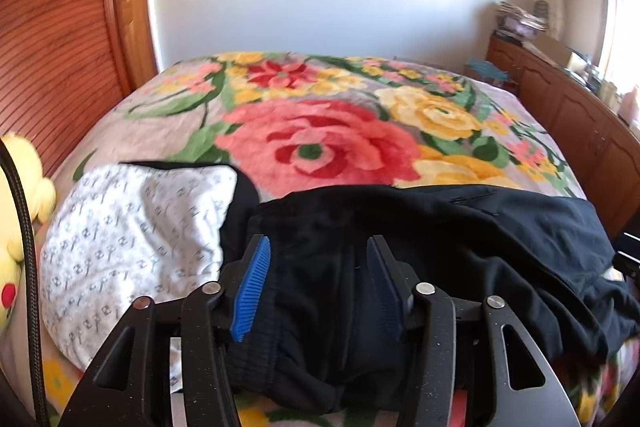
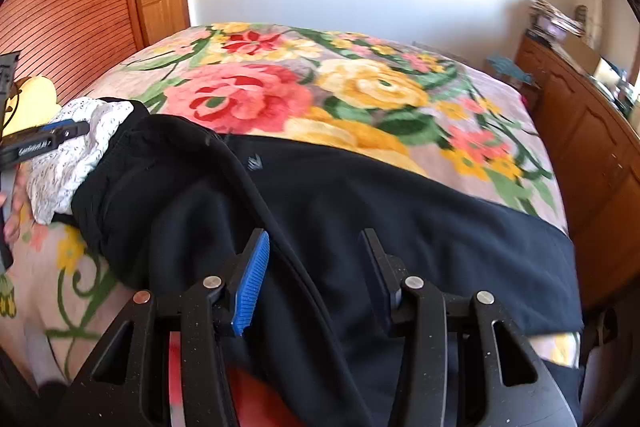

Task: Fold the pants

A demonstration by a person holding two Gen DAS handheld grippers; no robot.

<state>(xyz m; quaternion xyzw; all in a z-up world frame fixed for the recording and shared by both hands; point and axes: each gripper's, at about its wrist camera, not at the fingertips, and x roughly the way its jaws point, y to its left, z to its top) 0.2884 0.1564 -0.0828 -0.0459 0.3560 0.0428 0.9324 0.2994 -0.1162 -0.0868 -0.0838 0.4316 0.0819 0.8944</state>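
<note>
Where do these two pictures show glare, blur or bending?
Left wrist view: window glare at the right edge, soft blur on the bed cover. Right wrist view: cupboard bends with the lens, black pants lose detail in shade.

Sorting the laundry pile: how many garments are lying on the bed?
2. The black pants stretch across the near edge of the floral blanket; a white patterned garment lies at their left end. Others may be hidden underneath.

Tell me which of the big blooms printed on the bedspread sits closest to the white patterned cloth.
The large pink rose in the middle of the bedspread. The yellow rose lies farther right, and the red flower sits farther back; the white patterned cloth lies at the rose's lower left.
</note>
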